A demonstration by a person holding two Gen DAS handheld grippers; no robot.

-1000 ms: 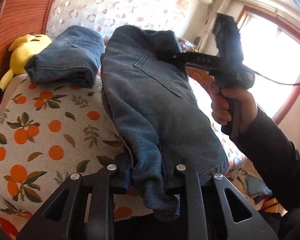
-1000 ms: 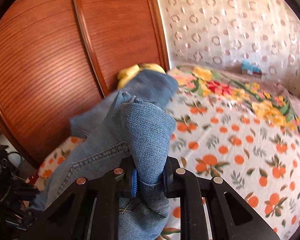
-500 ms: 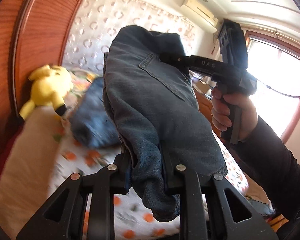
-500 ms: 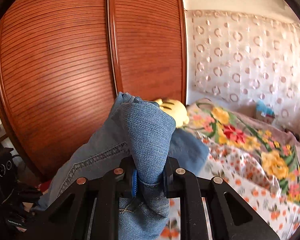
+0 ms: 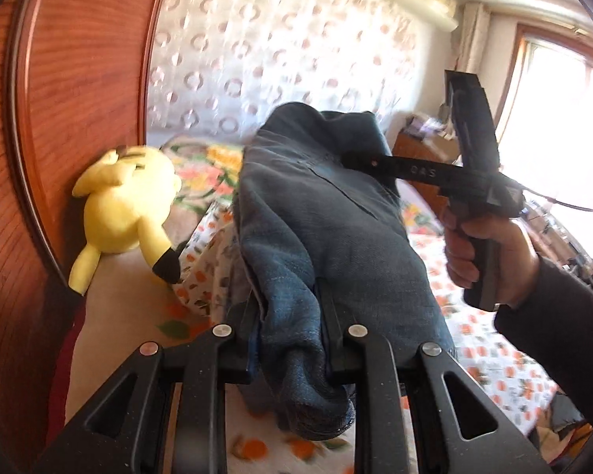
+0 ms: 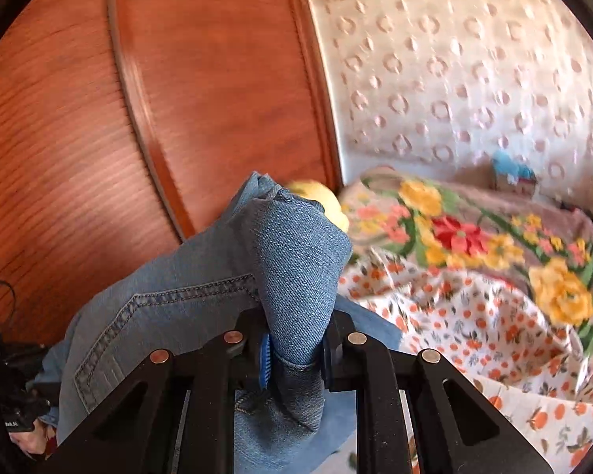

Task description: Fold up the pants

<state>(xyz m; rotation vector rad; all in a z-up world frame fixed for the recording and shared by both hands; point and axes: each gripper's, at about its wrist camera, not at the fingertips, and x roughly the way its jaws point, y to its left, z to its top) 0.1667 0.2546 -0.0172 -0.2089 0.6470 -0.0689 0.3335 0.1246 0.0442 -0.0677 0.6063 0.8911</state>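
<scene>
The left hand-held gripper (image 5: 292, 339) is clamped on a thick bunch of the folded blue denim pants (image 5: 328, 213), with fabric hanging below the jaws. The right hand-held gripper (image 6: 296, 351) is clamped on the opposite end of the same pants (image 6: 296, 272); its blue pads press the denim on both sides. In the left wrist view the right hand-held gripper (image 5: 355, 158) reaches in from the right, gripped by a hand (image 5: 490, 249) in a dark sleeve. The pants are suspended between both grippers, above the bed with the orange-fruit printed sheet (image 5: 498, 359). A yellow plush toy (image 5: 126, 209) lies on the bed beside the reddish-brown slatted wooden wardrobe door (image 5: 75, 79).
</scene>
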